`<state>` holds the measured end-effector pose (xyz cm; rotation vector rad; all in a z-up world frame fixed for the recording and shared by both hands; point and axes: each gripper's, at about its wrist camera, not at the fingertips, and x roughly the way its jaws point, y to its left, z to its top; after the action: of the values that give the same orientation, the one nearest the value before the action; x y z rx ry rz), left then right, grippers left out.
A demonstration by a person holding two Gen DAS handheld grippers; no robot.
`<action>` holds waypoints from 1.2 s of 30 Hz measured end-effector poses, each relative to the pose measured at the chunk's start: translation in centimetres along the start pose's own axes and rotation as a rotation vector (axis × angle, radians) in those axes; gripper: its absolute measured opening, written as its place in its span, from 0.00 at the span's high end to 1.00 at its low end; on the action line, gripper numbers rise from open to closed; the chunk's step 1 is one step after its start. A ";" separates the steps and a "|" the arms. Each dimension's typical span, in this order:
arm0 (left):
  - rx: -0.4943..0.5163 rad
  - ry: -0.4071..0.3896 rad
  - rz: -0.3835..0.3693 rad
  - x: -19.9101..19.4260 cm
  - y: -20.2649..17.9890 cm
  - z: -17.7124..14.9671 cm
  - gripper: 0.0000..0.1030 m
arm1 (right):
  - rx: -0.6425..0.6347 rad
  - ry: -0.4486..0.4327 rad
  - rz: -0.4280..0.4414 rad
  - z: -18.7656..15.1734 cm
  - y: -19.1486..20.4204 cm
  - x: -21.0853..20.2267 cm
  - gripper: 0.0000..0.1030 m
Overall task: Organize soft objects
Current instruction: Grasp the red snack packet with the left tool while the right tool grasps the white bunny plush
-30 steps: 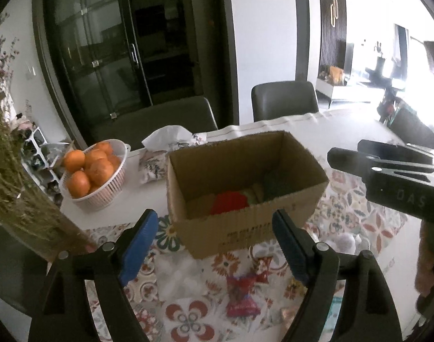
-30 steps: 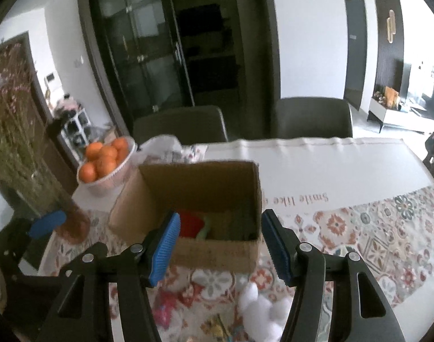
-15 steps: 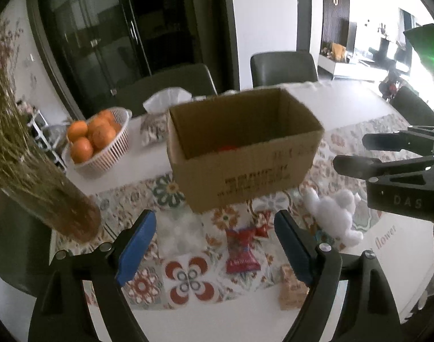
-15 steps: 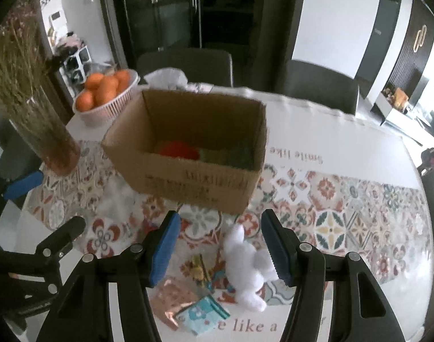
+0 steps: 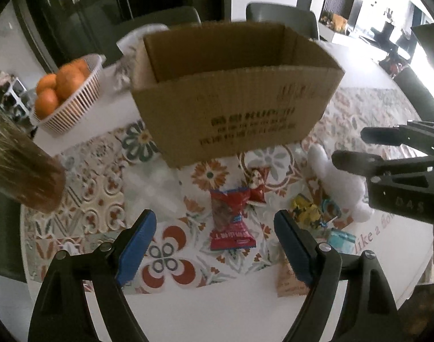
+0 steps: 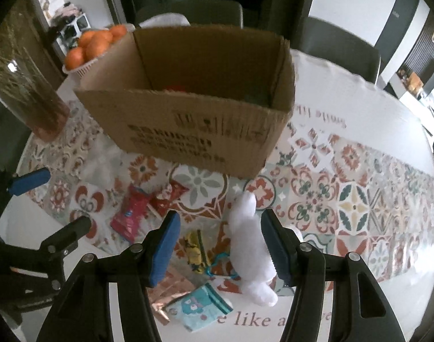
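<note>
An open cardboard box [image 5: 239, 105] stands on the patterned tablecloth; it also shows in the right wrist view [image 6: 194, 119], with something red and something green inside. A white plush toy [image 6: 251, 245] lies in front of it, between my right gripper's [image 6: 219, 245] open blue fingers; it also shows in the left wrist view [image 5: 339, 182]. My left gripper [image 5: 217, 242] is open and empty above a red snack packet [image 5: 231, 219]. A yellow toy [image 6: 195, 249], a light-blue packet [image 6: 200, 310] and a small red packet [image 6: 168, 199] lie nearby.
A white basket of oranges [image 5: 66, 91] stands at the back left. A vase of dried flowers [image 5: 20, 171] stands at the left. A tissue pack [image 5: 125, 57] lies behind the box. Dark chairs [image 6: 339, 45] stand beyond the table. A brown packet [image 5: 288, 282] lies near the front edge.
Both grippers have dropped lower and tilted down towards the table. The white plush toy now lies between my right gripper's fingers. The box looms closer in both views.
</note>
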<state>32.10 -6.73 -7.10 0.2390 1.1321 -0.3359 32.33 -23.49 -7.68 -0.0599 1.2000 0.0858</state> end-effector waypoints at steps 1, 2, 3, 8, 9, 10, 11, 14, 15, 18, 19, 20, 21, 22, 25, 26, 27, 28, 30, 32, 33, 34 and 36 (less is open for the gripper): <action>-0.001 0.014 -0.004 0.6 0.0 0.0 0.18 | 0.002 0.006 -0.003 0.0 -0.1 0.4 0.41; 0.000 0.025 -0.007 1.1 -0.1 0.0 0.18 | 0.000 0.014 -0.005 0.1 -0.3 1.0 0.41; 0.005 0.037 -0.012 1.6 -0.1 0.1 0.18 | -0.003 0.019 -0.005 0.1 -0.4 1.4 0.41; 0.007 0.088 -0.037 3.8 -0.4 0.4 0.18 | -0.024 0.036 -0.004 0.4 -0.7 3.2 0.42; 0.004 0.099 -0.040 4.3 -0.4 0.5 0.18 | -0.028 0.043 -0.002 0.5 -0.8 3.6 0.42; 0.000 0.109 -0.043 4.7 -0.4 0.6 0.18 | -0.028 0.048 0.000 0.6 -0.9 4.0 0.42; -0.004 0.116 -0.046 5.1 -0.4 0.6 0.18 | -0.029 0.053 -0.001 0.7 -1.1 4.4 0.42; -0.015 0.153 -0.068 6.5 -0.5 0.8 0.18 | -0.023 0.073 0.001 1.0 -1.5 5.7 0.42; -0.017 0.164 -0.073 6.9 -0.5 0.8 0.18 | -0.020 0.081 0.006 1.1 -1.7 6.2 0.42; -0.018 0.192 -0.079 8.1 -0.6 0.7 0.19 | -0.023 0.102 0.011 1.3 -1.9 7.3 0.43; -0.016 0.200 -0.083 8.5 -0.6 0.7 0.19 | -0.022 0.106 0.009 1.3 -1.9 7.6 0.43; -0.016 0.209 -0.086 8.8 -0.6 0.7 0.19 | -0.021 0.111 0.010 1.4 -2.1 7.9 0.43; -0.016 0.218 -0.088 9.1 -0.7 0.7 0.19 | -0.020 0.120 0.009 1.4 -2.2 8.4 0.43; -0.016 0.228 -0.091 9.5 -0.7 0.7 0.19 | -0.021 0.126 0.009 1.4 -2.2 8.7 0.43; -0.019 0.257 -0.098 10.6 -0.6 0.7 0.19 | -0.023 0.148 0.011 1.4 -2.3 9.7 0.44; -0.022 0.264 -0.101 10.9 -0.7 0.7 0.20 | -0.024 0.152 0.011 1.4 -2.2 9.9 0.44; -0.027 0.272 -0.104 11.2 -0.6 0.7 0.22 | -0.023 0.156 0.011 1.4 -2.2 10.2 0.45; -0.033 0.280 -0.105 11.6 -0.5 0.7 0.22 | -0.021 0.161 0.010 1.5 -2.3 10.5 0.47; -0.040 0.292 -0.106 12.1 -0.4 0.6 0.26 | -0.017 0.169 0.012 1.6 -2.2 11.0 0.51; -0.047 0.302 -0.107 12.6 -0.4 0.5 0.28 | -0.016 0.179 0.014 1.7 -2.2 11.6 0.54; -0.046 0.295 -0.101 12.7 -0.5 0.5 0.29 | -0.016 0.184 0.016 1.7 -2.1 11.9 0.55; -0.045 0.294 -0.096 12.8 -0.6 0.6 0.30 | -0.015 0.187 0.018 1.7 -2.0 12.1 0.60; -0.050 0.286 -0.086 12.9 -0.7 0.7 0.36 | -0.013 0.185 0.025 1.8 -2.0 12.5 0.68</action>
<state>37.33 -9.47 -18.63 0.1986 1.4341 -0.3568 38.70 -24.91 -18.69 -0.0657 1.3852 0.1121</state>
